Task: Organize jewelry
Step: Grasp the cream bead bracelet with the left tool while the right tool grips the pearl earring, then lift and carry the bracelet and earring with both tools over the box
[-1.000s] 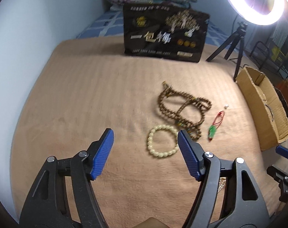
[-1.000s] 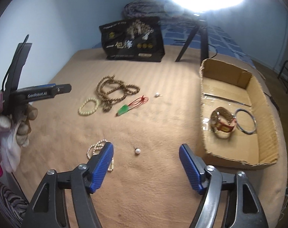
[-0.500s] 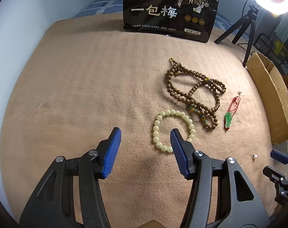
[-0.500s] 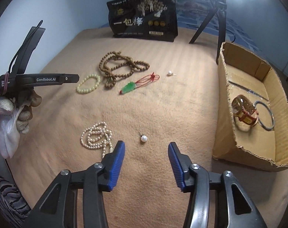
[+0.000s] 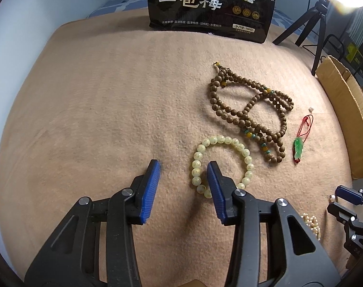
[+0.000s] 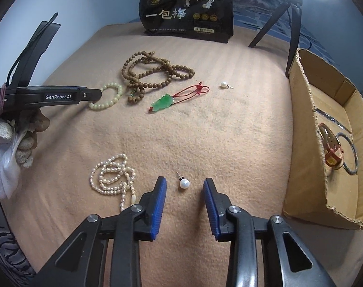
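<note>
My left gripper [image 5: 183, 167] is open, low over the tan blanket; its right finger sits inside the ring of the pale green bead bracelet [image 5: 243, 151], whose left side lies between the jaws. My right gripper [image 6: 184, 183] is open around a pearl earring [image 6: 184, 183] lying on the blanket. A brown bead necklace [image 5: 250, 112], a green jade pendant on red cord [image 5: 298, 147], a second pearl earring [image 6: 224, 85] and a white pearl necklace [image 6: 114, 175] lie loose. The cardboard box [image 6: 308, 143] at the right holds a watch [image 6: 331, 148] and a ring bangle [image 6: 350, 153].
A black snack bag [image 5: 212, 4] stands at the far edge of the blanket. A tripod [image 6: 292, 24] with a ring light stands beside the box. A blue wall lies to the left.
Both grippers have moved forward and down and narrowed their jaws. The left one has come to the green bracelet, the right one to the pearl earring.
</note>
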`<state>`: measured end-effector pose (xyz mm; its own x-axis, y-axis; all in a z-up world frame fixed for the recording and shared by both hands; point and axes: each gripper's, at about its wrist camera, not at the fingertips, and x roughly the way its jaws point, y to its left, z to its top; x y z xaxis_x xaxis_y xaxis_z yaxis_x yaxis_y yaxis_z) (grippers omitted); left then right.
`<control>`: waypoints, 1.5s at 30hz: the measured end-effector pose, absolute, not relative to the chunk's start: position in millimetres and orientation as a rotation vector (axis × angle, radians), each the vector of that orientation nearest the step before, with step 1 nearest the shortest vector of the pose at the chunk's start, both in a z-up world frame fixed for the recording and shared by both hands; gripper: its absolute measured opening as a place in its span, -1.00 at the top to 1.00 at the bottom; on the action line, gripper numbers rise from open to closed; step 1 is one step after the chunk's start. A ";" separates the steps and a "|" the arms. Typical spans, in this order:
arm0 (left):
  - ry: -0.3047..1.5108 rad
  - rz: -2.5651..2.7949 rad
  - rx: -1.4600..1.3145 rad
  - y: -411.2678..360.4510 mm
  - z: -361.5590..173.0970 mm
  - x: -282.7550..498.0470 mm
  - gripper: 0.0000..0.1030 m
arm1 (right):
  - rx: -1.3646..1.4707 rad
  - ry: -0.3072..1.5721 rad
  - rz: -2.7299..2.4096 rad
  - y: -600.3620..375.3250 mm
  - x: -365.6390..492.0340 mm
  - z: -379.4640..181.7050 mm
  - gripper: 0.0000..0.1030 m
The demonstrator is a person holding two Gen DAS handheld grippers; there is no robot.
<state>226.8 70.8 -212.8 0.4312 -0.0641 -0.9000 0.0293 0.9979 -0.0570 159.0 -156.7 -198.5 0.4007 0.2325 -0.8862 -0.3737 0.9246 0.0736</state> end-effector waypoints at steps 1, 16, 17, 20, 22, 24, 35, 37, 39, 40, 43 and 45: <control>1.122 -0.061 -0.033 70.0 -213.4 227.2 0.18 | -0.146 1.096 0.384 -156.4 159.7 -199.6 0.43; 1.105 -0.066 -0.042 68.7 -217.3 233.4 0.88 | -0.148 1.101 0.399 -154.1 161.1 -201.6 0.87; 1.105 -0.066 -0.051 70.0 -216.6 233.4 0.88 | -0.146 1.100 0.399 -154.6 161.4 -201.2 0.87; 1.102 -0.065 -0.068 72.5 -213.6 232.8 0.88 | -0.141 1.091 0.399 -155.7 160.9 -198.2 0.87; 1.099 -0.064 -0.071 73.5 -211.5 232.2 0.89 | -0.140 1.086 0.397 -155.8 161.1 -196.5 0.88; 1.095 -0.065 -0.075 74.6 -209.1 231.3 0.89 | -0.135 1.079 0.395 -157.2 161.2 -193.7 0.88; 1.038 -0.093 -0.096 68.0 -181.3 221.0 0.89 | -0.118 1.038 0.391 -163.8 159.0 -177.4 0.88; 1.024 -0.105 -0.094 63.4 -174.1 217.3 0.89 | -0.114 1.027 0.392 -165.9 157.9 -173.1 0.88; 1.015 -0.115 -0.099 60.4 -168.9 215.8 0.89 | -0.111 1.014 0.391 -167.7 157.1 -167.9 0.88; 1.013 -0.121 -0.106 59.8 -167.1 215.0 0.89 | -0.109 1.010 0.392 -168.1 157.0 -166.3 0.88; 1.001 -0.140 -0.123 55.4 -158.5 211.9 0.90 | -0.109 0.991 0.392 -170.7 155.6 -158.8 0.88; 0.994 -0.149 -0.129 52.4 -154.1 209.0 0.90 | -0.108 0.981 0.390 -172.8 154.4 -154.2 0.88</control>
